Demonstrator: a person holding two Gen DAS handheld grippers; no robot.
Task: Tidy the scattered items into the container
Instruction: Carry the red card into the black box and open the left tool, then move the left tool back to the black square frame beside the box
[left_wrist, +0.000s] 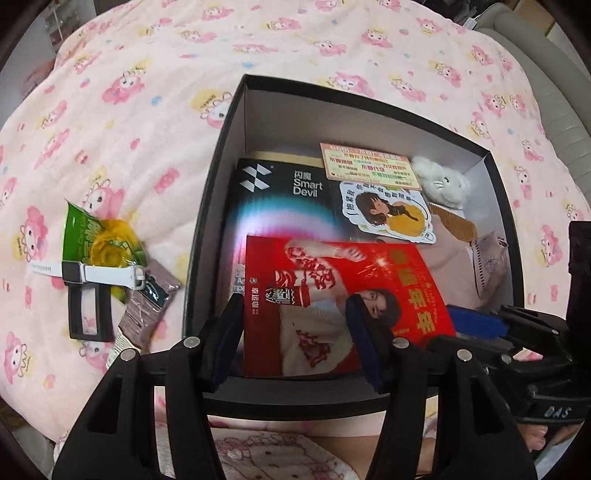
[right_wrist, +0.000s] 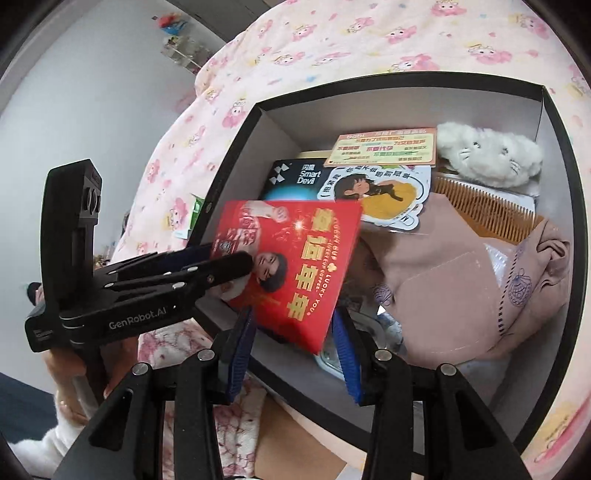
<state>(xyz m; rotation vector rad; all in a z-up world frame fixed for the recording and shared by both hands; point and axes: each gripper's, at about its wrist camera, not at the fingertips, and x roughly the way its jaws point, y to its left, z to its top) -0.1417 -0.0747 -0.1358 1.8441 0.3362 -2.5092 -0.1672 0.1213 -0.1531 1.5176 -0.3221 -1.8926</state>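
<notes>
With jaws apart, my left gripper (left_wrist: 301, 332) sits nearer the watch (left_wrist: 74, 273) lying off the box's (left_wrist: 207, 206) left edge; whether my right gripper (right_wrist: 295, 339) grips anything I cannot tell.

I log one pink cartoon-print bedspread (left_wrist: 147, 110). A grey upholstered frame (left_wrist: 546, 81) lies along its far edge. A clear wall shelf (right_wrist: 181, 51) stands beyond its corner.

Ahead of your left gripper (left_wrist: 295, 332): box (left_wrist: 210, 206) floor crowded. Red card (left_wrist: 332, 295) tilted under both grippers, blocking near corner. Right gripper (right_wrist: 295, 339) close alongside, hemming your right. Bare box floor only at far wall. Left of box: open bedspread (left_wrist: 147, 110), except small pile with watch (left_wrist: 85, 275).
</notes>
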